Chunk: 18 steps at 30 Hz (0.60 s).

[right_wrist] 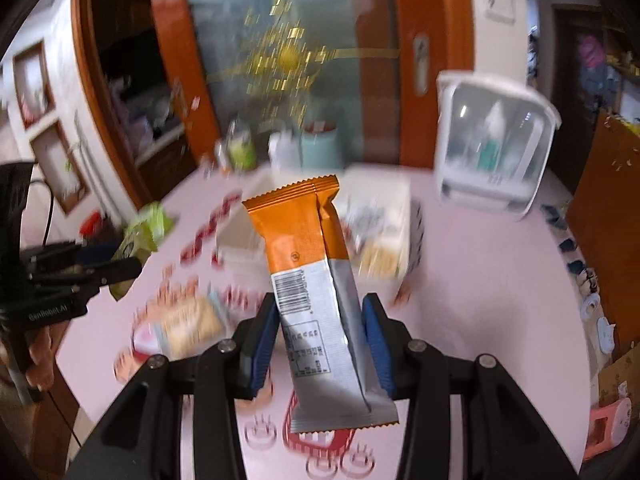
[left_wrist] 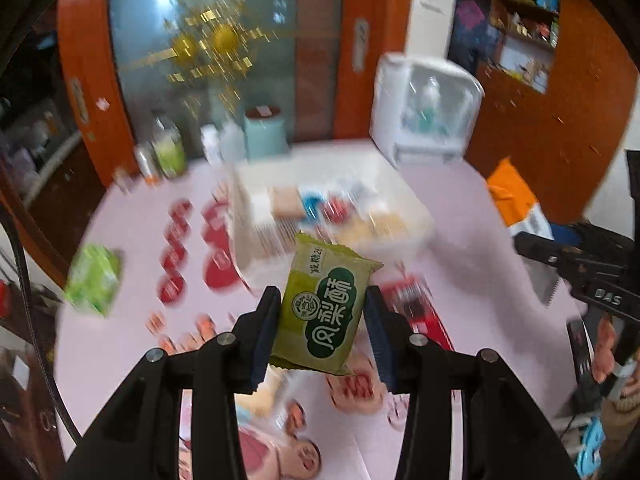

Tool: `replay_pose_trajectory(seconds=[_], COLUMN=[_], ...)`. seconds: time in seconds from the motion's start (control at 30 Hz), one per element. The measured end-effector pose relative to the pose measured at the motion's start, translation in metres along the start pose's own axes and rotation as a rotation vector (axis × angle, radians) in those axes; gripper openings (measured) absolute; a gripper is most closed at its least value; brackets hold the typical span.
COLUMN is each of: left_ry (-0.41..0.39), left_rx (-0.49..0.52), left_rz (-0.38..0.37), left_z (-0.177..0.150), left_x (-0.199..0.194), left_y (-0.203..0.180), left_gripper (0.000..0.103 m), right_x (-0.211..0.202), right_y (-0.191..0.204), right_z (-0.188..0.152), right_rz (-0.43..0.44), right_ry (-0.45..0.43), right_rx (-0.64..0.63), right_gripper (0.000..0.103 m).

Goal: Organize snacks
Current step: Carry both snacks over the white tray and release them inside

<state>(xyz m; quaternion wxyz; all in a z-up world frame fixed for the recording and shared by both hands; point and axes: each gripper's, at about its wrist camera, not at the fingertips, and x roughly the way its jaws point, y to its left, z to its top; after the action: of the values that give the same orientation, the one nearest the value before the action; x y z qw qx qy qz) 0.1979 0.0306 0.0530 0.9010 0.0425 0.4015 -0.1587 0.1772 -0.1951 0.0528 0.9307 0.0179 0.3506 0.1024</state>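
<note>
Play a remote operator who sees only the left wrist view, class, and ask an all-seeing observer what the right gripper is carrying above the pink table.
Operator: I see the right gripper at my frame's edge, but its load is unclear. What is it holding?
Observer: An orange and silver snack bar, pinched between its blue pads.
Operator: Which side of the bar faces its camera?
Observer: The back seam side, with a barcode and a printed panel.
Operator: Can that camera see my gripper?
Observer: Yes, the left gripper shows at its left edge with the green packet; beyond lies the white storage box holding snacks.
</note>
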Motion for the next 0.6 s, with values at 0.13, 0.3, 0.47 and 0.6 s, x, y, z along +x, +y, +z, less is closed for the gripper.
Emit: replay_pose_trajectory(seconds=[0.13, 0.3, 0.47, 0.6], left_ry=[-0.041, -0.046, -0.009, 0.033], left_rx=[-0.059, -0.102, -0.142, -0.15], left_rz=[0.015, 0.045, 0.039, 0.075], left_z=[0.049, 0.09, 0.109, 0.108], left_x=[-0.004, 0.025, 0.084, 0.131], left_y=[0.012, 0.022, 0.027, 0.028], left_gripper=[0.042, 0.042, 0.042, 0.042], right_x=[0.003, 0.034, 0.094, 0.142], right_y=[-0.007, -0.01, -0.02, -0.035], right_z=[0.04, 0.076, 0.085, 0.08], right_rz=[-0.009, -0.042, -0.092, -0.101], right_ry=[-0.054, -0.101, -0.077, -0.011], right_rx=[0.046, 0.065, 0.089, 0.138], right_gripper=[0.043, 0.043, 0.043, 0.045])
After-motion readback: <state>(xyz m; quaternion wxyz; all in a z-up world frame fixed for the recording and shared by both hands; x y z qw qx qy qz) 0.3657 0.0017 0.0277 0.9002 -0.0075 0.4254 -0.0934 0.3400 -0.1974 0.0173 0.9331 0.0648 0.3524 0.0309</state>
